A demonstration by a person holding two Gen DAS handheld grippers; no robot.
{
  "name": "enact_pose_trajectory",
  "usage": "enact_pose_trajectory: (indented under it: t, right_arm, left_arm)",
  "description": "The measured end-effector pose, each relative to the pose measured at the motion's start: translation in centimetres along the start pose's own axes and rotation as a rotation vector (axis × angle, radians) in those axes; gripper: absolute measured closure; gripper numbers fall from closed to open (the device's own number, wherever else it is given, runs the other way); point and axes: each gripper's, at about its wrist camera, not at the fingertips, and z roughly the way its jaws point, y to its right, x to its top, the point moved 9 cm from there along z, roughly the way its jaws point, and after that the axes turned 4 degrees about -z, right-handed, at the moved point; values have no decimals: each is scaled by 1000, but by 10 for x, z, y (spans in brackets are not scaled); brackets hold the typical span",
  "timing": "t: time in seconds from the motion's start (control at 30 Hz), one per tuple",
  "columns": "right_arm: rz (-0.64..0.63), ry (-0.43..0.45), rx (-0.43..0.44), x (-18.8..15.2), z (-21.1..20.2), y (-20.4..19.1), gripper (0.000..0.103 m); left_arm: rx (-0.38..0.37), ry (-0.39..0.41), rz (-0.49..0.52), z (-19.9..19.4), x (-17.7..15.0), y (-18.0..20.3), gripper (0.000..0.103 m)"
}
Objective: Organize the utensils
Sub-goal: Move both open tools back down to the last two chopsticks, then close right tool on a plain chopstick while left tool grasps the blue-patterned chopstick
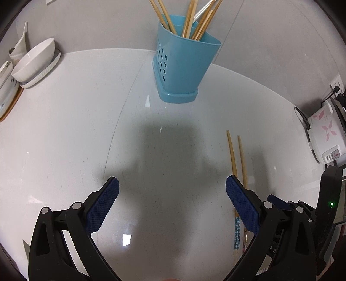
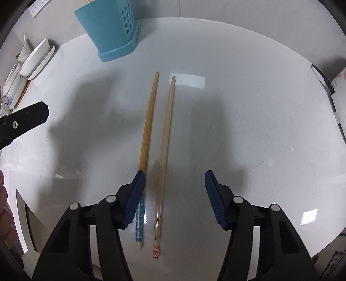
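The blue utensil holder [image 1: 181, 64] stood upright on the white desk [image 1: 64, 140] against the back wall, with a bundle of wooden chopsticks [image 1: 194, 19] and one pale straw-like stick leaning out of its top. Two loose chopsticks lay flat on the desk in front of the holder and a little to its right, side by side but apart, tips toward the holder. The blue-dotted chopstick [image 2: 147, 129] was the one nearer the holder's side; the red-marked chopstick [image 2: 166, 134] lay just beyond it.

The right gripper [image 2: 174, 177] hung over the handle ends of this pair, pointing steeply down, its blue pads spread apart and pressing on nothing. The red-marked chopstick lay in the gap between the pads, while the blue-dotted one ran under the pad on the holder's side; whether that pad touched it could not be told.

The left gripper [image 1: 172, 183] hovered over bare desk in front of the holder, fingers spread wide and empty, the loose chopsticks just past its outer finger.

Well to the holder's left, a white bowl [image 1: 34, 59] leaned on stacked plates [image 1: 43, 71]. Far to the holder's right stood a white rice cooker [image 1: 324, 134] with pink flowers.
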Motion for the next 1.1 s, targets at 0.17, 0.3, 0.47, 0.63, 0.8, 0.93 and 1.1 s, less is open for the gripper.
enact_pose_trajectory:
  t: [0.17,0.3,0.47,0.63,0.8,0.93,1.1]
  right_arm:
    - [-3,-37,-8,-3,6,-5,67]
    - [-1,-63,-9,-7,10,-7,80]
    - [21,-81,-20,-5,12,-6,97]
    - [59,-83,-10,-8,8,8,97]
    - [80,-66,-28,-8,-2,24,97]
    - [83,-47,-43,-10,-13,38,97]
    - [84,-28,-60,-10,-26,52,97]
  left_arm:
    - [6,-7,4,-2,-7,2,6]
    - [16,-14,15,-2,-12,4,6]
    - [16,-26,26,1,-16,9,6]
    - [8,-64,31,13,-21,22,6]
    - [3,-108,63,32,-30,45,6]
    - [4,-159,79,48,-42,60,6]
    - [44,-207,98,65,-54,69,7]
